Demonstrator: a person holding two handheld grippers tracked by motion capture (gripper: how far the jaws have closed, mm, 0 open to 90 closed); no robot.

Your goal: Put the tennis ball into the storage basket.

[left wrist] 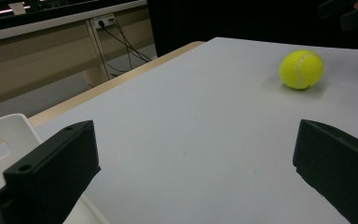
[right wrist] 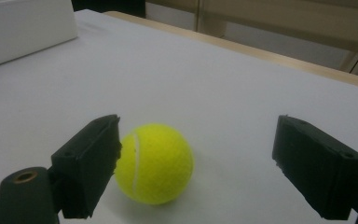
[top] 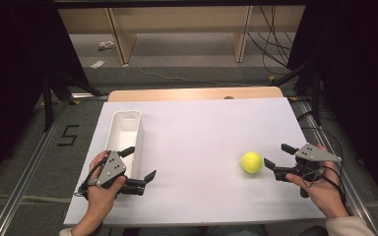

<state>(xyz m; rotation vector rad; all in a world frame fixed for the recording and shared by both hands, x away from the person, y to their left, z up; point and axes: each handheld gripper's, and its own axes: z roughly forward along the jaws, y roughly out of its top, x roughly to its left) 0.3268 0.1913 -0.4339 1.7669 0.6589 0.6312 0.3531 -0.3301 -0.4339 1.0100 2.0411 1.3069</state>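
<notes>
Tennis ball (top: 251,162) sits on the white table (top: 202,128), lower right of centre in the high view. My right gripper (top: 278,161) is much the nearer: jaws spread wide, empty, pointing at the ball from its right, tips just short of it. In the right gripper view the ball (right wrist: 154,163) lies off-centre between the jaws, close against the left one; I can't tell if they touch. A ball has no long axis, so approach angle matters little. Left gripper (top: 139,162) is wide open too, empty, beside the white bin (top: 123,135), well apart from the ball.
</notes>
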